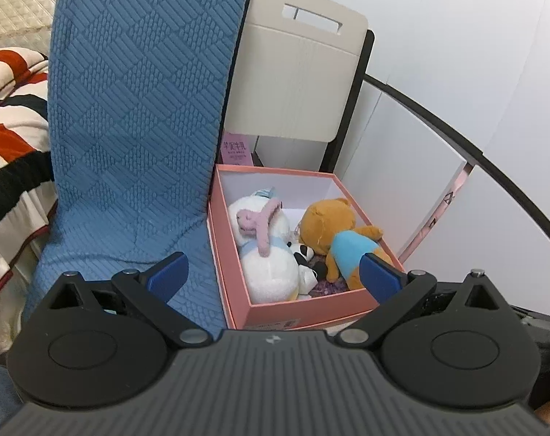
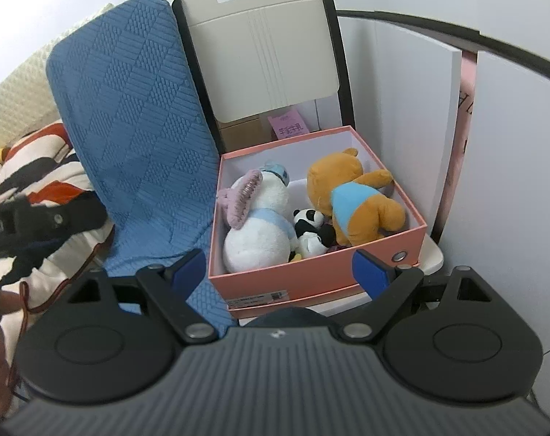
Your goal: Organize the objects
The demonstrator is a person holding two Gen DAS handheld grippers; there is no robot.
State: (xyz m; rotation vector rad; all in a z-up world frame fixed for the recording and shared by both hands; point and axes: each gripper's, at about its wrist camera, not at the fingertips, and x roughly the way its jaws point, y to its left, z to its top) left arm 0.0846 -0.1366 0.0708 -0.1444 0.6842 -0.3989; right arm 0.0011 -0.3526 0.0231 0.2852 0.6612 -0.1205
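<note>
An open pink cardboard box (image 2: 311, 279) sits on the seat of a cream folding chair (image 2: 260, 47), beside a blue quilted cushion (image 2: 137, 138). Inside lie a white plush duck (image 2: 257, 225) at the left wall, a small panda plush (image 2: 307, 229) in the middle and a brown teddy bear in a blue shirt (image 2: 355, 200) at the right. The left gripper (image 1: 273, 272) is released, empty (the box's near left corner lies ahead between its fingers). The right gripper (image 2: 280, 272) is likewise spread, empty, before the box's near wall.
</note>
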